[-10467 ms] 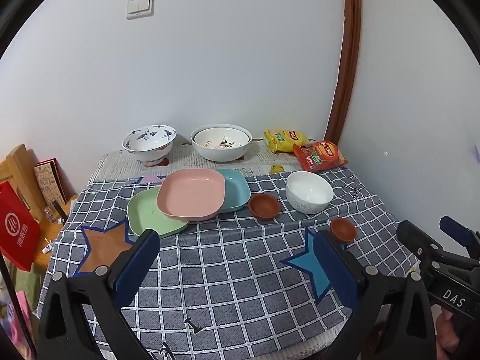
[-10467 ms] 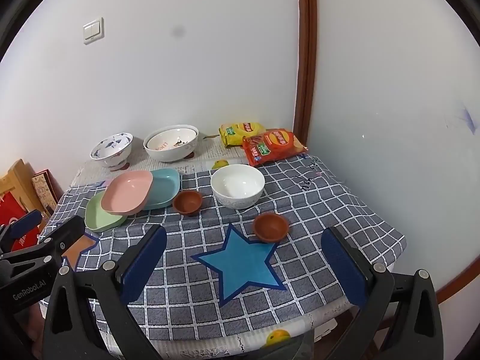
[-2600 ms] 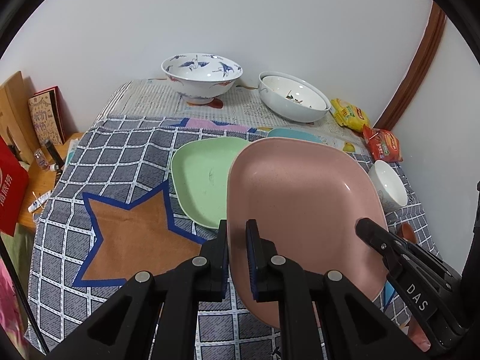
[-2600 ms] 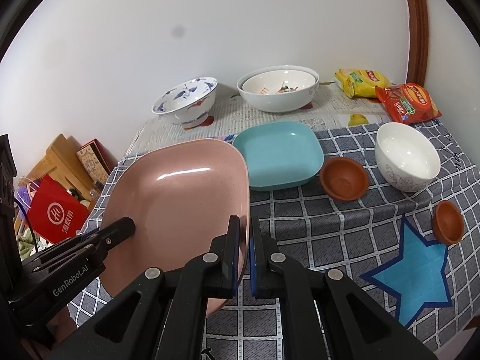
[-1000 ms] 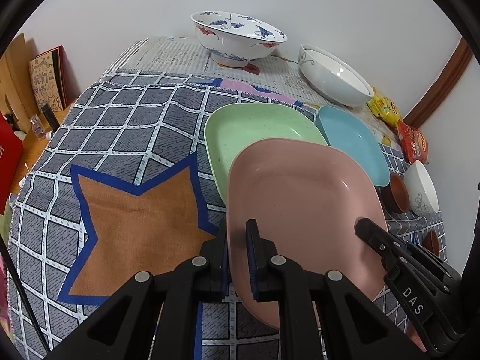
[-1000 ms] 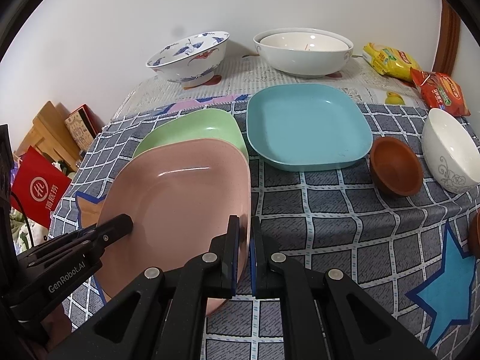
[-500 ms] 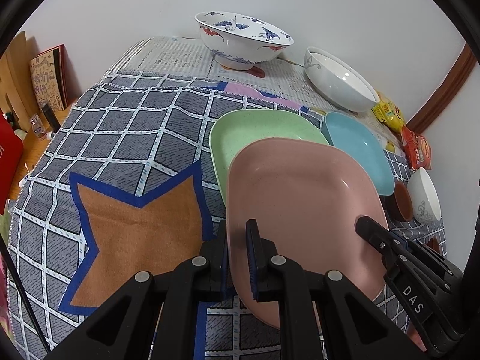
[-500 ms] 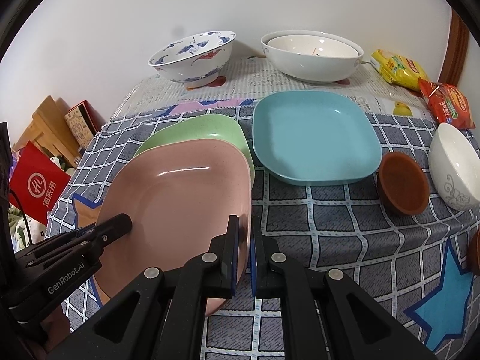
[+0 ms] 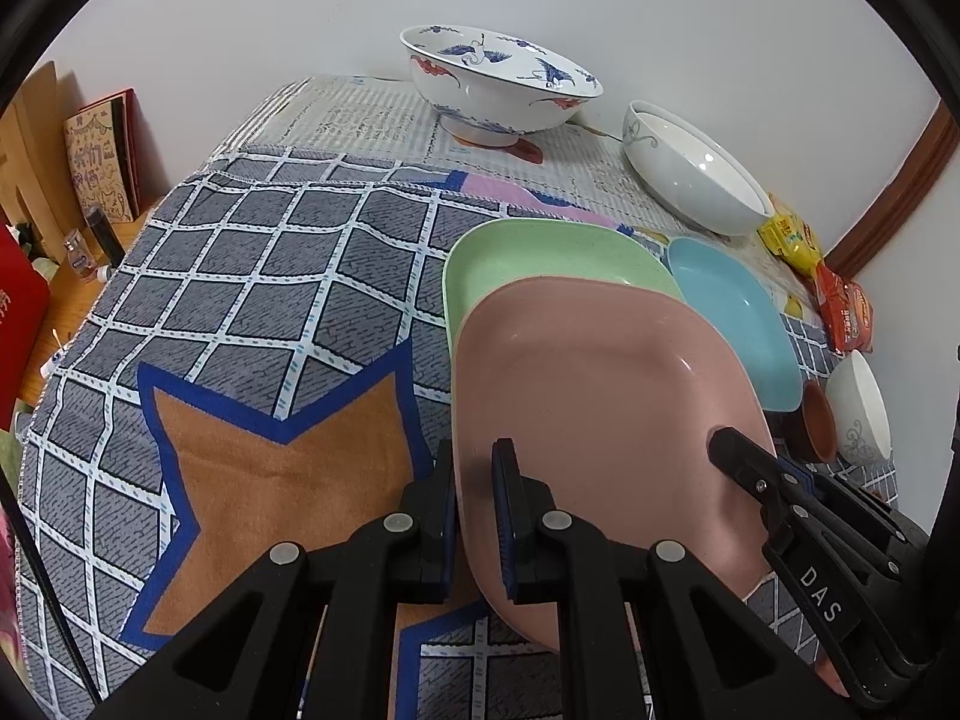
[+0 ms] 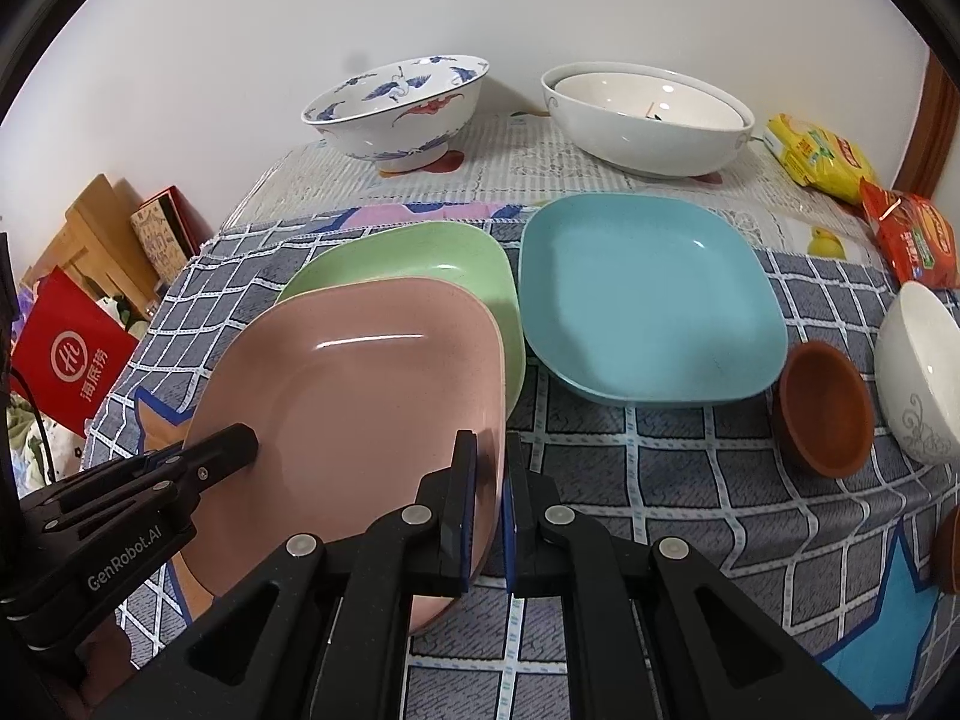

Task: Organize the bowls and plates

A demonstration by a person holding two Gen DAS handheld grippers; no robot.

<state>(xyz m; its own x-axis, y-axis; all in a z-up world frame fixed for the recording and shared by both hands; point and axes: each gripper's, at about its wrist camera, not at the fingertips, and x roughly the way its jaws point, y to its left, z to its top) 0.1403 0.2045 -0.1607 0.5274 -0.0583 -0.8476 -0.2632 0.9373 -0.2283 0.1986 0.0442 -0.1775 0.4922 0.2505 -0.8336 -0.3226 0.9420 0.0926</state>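
A pink square plate (image 9: pixel 600 390) (image 10: pixel 360 372) hangs tilted just above the checked tablecloth, held from both sides. My left gripper (image 9: pixel 474 480) is shut on its left rim; in the right wrist view its tip (image 10: pixel 240 438) lies on the plate's far side. My right gripper (image 10: pixel 491 468) is shut on the right rim, and its tip (image 9: pixel 723 441) shows in the left wrist view. The pink plate's far edge overlaps a green plate (image 9: pixel 540 258) (image 10: pixel 420 258) lying on the cloth. A blue plate (image 10: pixel 648 300) (image 9: pixel 738 312) lies just right of the green one.
A crane-patterned bowl (image 10: pixel 402 108) and nested white bowls (image 10: pixel 648 120) stand at the back. A brown dish (image 10: pixel 825 414), a small white bowl (image 10: pixel 918 372) and snack packets (image 10: pixel 822 156) are at the right. An orange star patch (image 9: pixel 270 480) lies left; a red bag (image 10: pixel 66 354) sits beyond the table's left edge.
Both grippers keep their hold. The pink plate has drifted slightly toward the back, covering a bit more of the green plate; the bowls and blue plate look nearer.
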